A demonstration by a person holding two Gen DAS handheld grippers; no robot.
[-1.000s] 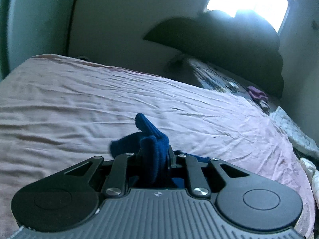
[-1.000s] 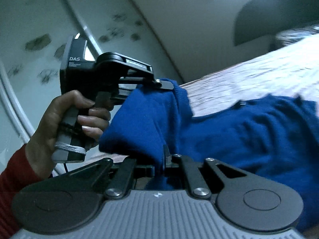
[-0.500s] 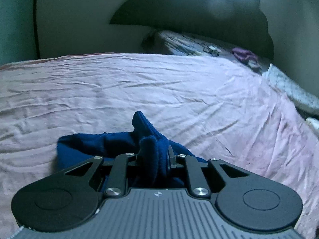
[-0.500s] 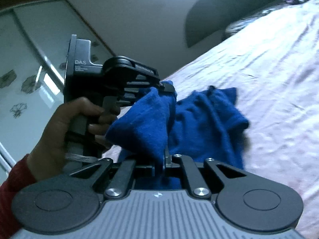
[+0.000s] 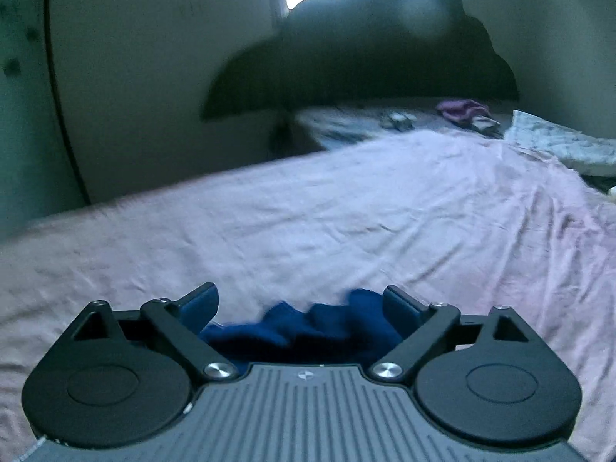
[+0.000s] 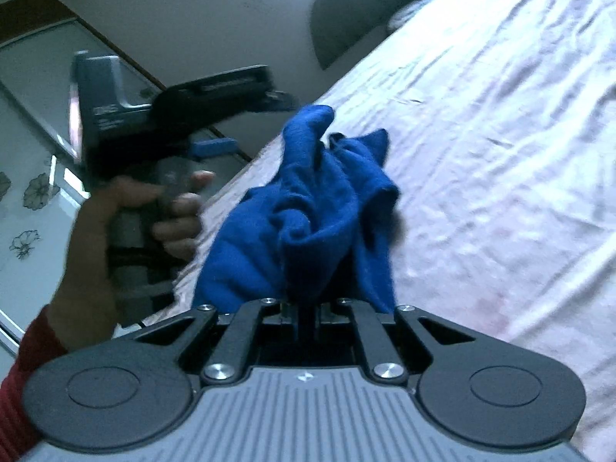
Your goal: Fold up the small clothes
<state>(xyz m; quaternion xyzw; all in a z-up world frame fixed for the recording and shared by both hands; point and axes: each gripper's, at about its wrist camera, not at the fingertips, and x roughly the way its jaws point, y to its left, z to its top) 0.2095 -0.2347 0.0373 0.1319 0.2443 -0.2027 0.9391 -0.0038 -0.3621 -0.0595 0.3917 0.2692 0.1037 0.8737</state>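
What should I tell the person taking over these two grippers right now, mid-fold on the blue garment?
Left gripper: jaws have just opened wide; the blue garment lies bunched between them, released, pads not pressing.
Right gripper: shut on the garment's near edge.
Garment: crumpled on the pink bedsheet, not flat, no neat fold visible.
Done: the garment has been brought down onto the bed and the left side let go.
Left: probably spread it flat, then make the folds.
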